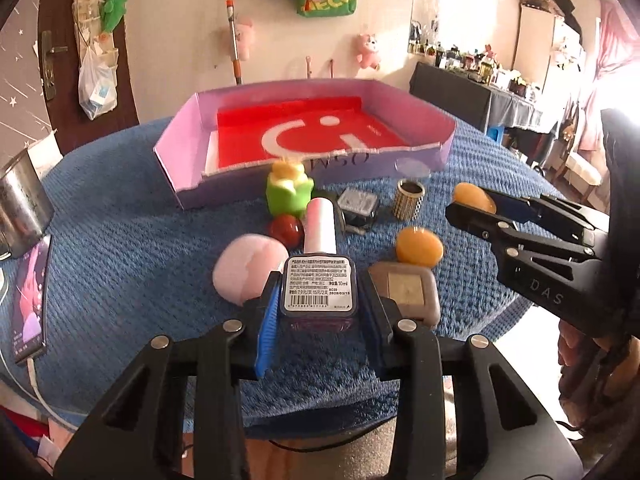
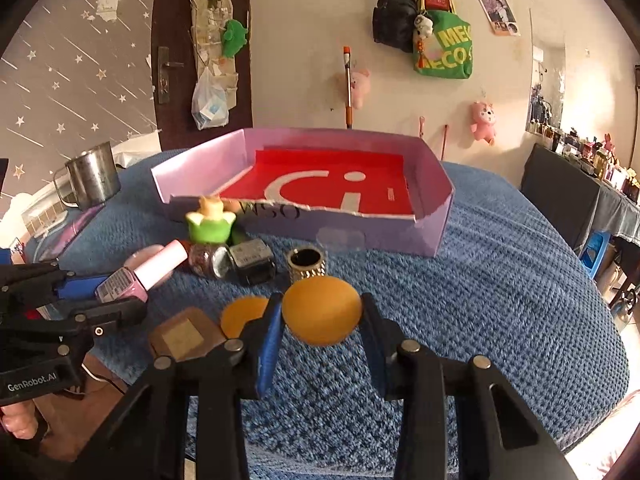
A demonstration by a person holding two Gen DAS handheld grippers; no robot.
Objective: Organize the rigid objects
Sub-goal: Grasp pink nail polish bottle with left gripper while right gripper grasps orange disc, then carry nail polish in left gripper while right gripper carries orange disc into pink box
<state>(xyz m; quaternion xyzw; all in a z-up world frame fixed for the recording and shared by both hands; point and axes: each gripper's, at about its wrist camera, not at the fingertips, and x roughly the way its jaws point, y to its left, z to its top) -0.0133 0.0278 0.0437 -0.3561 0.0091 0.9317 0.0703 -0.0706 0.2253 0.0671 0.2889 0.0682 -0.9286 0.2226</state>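
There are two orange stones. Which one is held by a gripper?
The orange stone between the fingers of the right gripper is held, lifted above the blue cloth. The other orange stone lies free on the cloth, beside the brown square case.

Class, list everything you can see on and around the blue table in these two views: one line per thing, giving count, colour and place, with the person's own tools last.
box: 1, lilac with a red sheet inside, far middle of the table
table cover: 1, blue knit, under everything
nail polish bottle: 1, pink with pale cap, in the left gripper
orange stones: 2, amber; one in the right gripper, one on the cover
pink stone: 1, pale pink, left of the bottle
red stone: 1, dark red, behind the bottle
green toy: 1, green and yellow, before the box
gold ring holder: 1, gold, near the box
brown square case: 1, brown, right of the bottle
metal mug: 1, steel, far left
phone: 1, dark, left edge
left gripper: 1, black, shut
right gripper: 1, black, shut
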